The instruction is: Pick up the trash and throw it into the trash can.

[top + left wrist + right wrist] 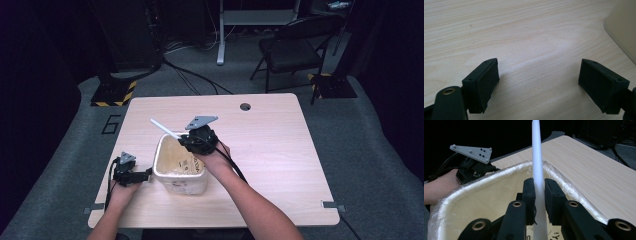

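Over the lined bin (179,165), near the table (280,150) middle, our right gripper (539,192) clamps a white stick (537,160), ready to drop inside. Left of the bin, our left gripper (539,82) rests with jaws spread, empty, perhaps to steady it.

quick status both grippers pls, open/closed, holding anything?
Left gripper: open, nothing between its jaws, over the bare table beside the bin.
Right gripper: closed on a white stick, above the bin.
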Demonstrator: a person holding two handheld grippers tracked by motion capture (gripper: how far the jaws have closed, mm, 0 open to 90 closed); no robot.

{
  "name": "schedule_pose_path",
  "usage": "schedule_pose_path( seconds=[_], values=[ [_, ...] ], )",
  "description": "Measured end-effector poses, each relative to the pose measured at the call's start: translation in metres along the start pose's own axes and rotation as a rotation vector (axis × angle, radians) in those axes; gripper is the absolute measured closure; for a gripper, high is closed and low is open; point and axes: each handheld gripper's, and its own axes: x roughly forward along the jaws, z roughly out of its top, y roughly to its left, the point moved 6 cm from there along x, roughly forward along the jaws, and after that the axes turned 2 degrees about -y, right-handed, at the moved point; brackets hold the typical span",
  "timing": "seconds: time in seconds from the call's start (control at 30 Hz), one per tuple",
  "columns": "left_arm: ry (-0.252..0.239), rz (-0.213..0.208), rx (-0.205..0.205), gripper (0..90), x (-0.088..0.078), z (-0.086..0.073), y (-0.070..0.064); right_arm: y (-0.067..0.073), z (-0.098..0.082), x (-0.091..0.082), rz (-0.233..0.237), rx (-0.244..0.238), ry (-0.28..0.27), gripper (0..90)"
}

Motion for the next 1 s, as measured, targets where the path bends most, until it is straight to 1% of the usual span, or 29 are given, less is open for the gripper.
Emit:
schedule_pose_path(
  seconds=[0.13, 0.23, 0.37, 0.43, 0.57, 0.67, 0.83, 1.0],
  values=[
    [0.000, 0.000, 0.000, 16.3, 0.000, 0.000, 0.000, 0.003, 0.001, 0.002, 0.010, 0.013, -0.003, 78.9],
    [0.001, 0.000, 0.000, 16.3, 0.000, 0.000, 0.000, 0.006, 0.003, 0.002, 0.007, -0.008, -0.005, 78.9],
    [0.000, 0.001, 0.000, 16.3, 0.000, 0.000, 0.000, 0.009, 0.007, 0.000, 0.009, -0.007, -0.012, 78.9],
    [0.000, 0.001, 0.000, 16.3, 0.000, 0.000, 0.000, 0.011, 0.010, 0.000, 0.012, -0.014, -0.021, 78.9],
    [0.000, 0.001, 0.000, 16.3, 0.000, 0.000, 0.000, 0.015, 0.011, 0.001, 0.017, -0.020, -0.021, 78.8],
    [0.000, 0.001, 0.000, 16.3, 0.000, 0.000, 0.000, 0.017, 0.011, 0.002, 0.017, -0.028, -0.016, 78.8],
    [0.000, 0.001, 0.000, 16.3, 0.000, 0.000, 0.000, 0.020, 0.010, 0.003, 0.021, -0.018, -0.007, 78.7],
    [0.001, 0.001, 0.001, 16.3, 0.000, 0.000, 0.000, 0.023, 0.008, 0.006, 0.030, -0.033, 0.005, 78.6]
  ],
)
